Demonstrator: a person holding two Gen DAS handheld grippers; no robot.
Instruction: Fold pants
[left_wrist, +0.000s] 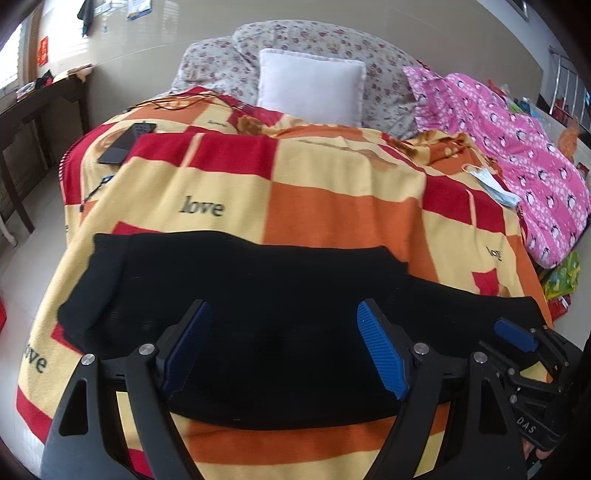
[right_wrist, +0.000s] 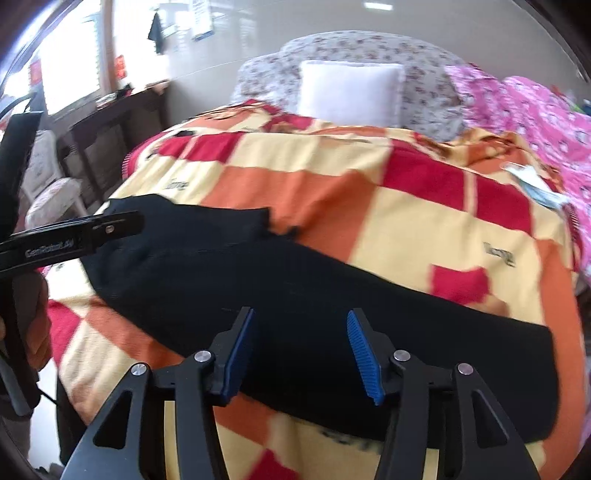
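Left wrist view shows the black knitted pants (left_wrist: 258, 314) lying as a long flat band across the near end of the bed, on a fleece blanket of red, orange and cream squares (left_wrist: 332, 206). One end reaches toward the blanket's near left corner, the other runs off toward the right edge. The left gripper (left_wrist: 284, 347) hovers over the middle of the band, released, with its ribbed blue pads (left_wrist: 380, 350) well apart and nothing between them. The right gripper (right_wrist: 301, 356) is likewise released above the cloth, its jaws parted and empty; its black frame also shows at the lower right of the left view.

Judging by the layout, the pants are folded lengthwise already, and the step in hand looks like choosing new grasp points for the crosswise fold. To do it well, each claw should pinch through all layers at one end, near the two corners, lift only slightly, and carry that end over to meet the other edge squarely.

The fabric looks soft, matte and finely ribbed, likely to sag and drag on the fuzzy blanket. A white square cushion (left_wrist: 312, 85) leans on floral pillows (left_wrist: 380, 74) at the far end.
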